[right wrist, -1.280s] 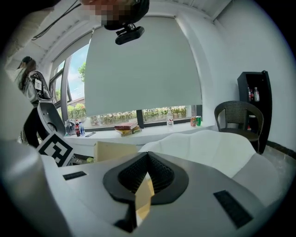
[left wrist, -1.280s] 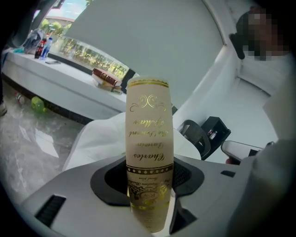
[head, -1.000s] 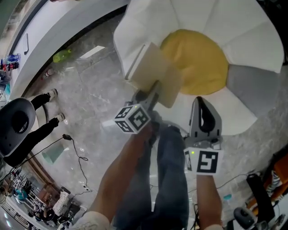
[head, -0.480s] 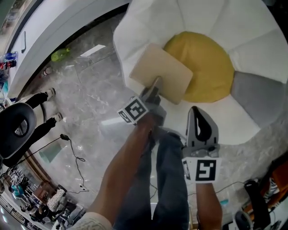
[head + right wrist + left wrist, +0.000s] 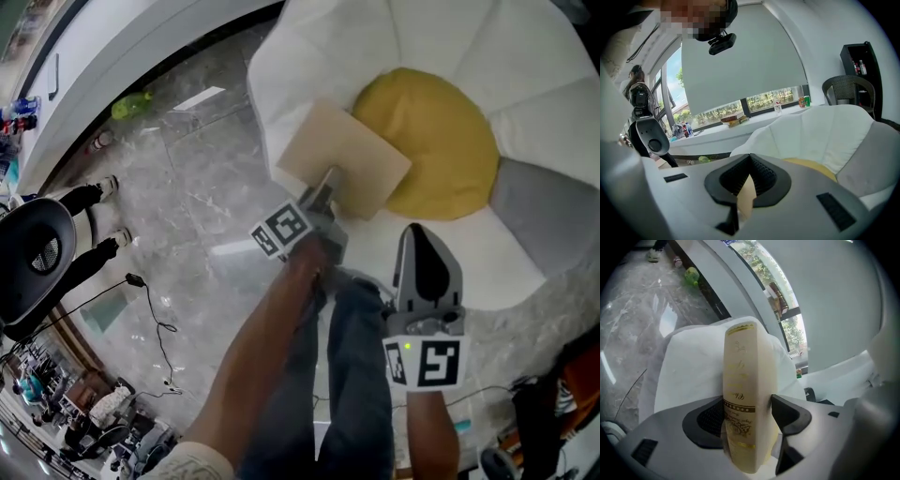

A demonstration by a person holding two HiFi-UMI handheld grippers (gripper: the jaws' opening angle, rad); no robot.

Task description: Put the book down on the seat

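The beige book (image 5: 342,159) lies flat across a white petal of the flower-shaped seat (image 5: 309,66), its far corner over the yellow centre cushion (image 5: 441,141). My left gripper (image 5: 325,185) holds the book's near edge. In the left gripper view the book (image 5: 743,380) stands spine-on between the jaws of the left gripper (image 5: 745,416). These jaws are opening, and the pads look to touch both covers. My right gripper (image 5: 419,239) hovers over the seat's front petal, right of the book. In its own view the right gripper (image 5: 749,176) is shut and holds nothing.
Grey marble floor surrounds the seat. At the left are a black office chair (image 5: 33,253), a person's legs (image 5: 84,202), a floor cable (image 5: 150,300) and a green bottle (image 5: 131,105) by a curved white counter (image 5: 103,47). My jeans (image 5: 361,375) are below the grippers.
The book went from tilted up on edge to lying flat on the seat, carried slightly right by the left gripper. The right gripper barely shifted.
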